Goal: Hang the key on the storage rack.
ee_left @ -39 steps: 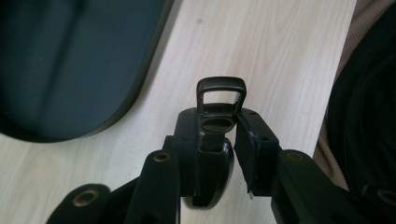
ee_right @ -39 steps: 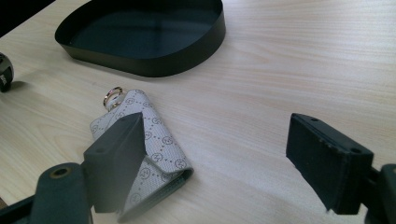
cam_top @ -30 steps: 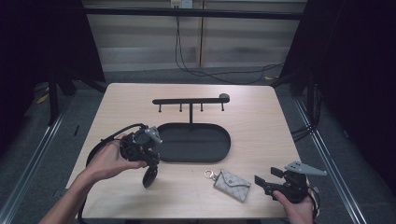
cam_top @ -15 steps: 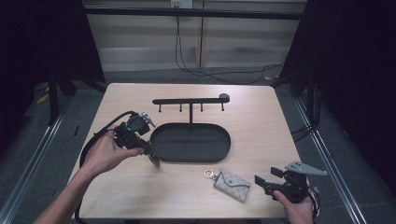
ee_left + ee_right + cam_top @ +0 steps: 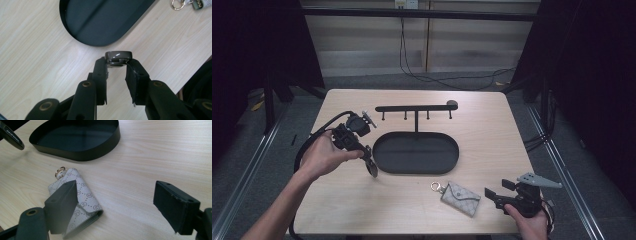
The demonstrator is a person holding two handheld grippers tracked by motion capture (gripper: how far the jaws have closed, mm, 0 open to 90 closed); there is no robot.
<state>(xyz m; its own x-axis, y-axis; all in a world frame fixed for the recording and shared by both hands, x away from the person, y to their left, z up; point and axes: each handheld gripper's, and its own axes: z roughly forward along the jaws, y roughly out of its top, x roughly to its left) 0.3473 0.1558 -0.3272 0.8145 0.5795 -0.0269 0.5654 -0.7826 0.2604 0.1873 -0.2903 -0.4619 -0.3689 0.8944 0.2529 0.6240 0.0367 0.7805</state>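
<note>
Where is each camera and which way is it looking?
High view: above the table's near side, looking forward and down; both forearms, left gripper and right gripper show.
Left gripper view: looks down its jaws, shut on a small oval gadget.
Right gripper view: looks between open jaws.
All share the black tray and pouch.

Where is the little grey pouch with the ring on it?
In the high view the pouch lies flat on the table near its front edge, just below the black tray and left of the right gripper.
</note>
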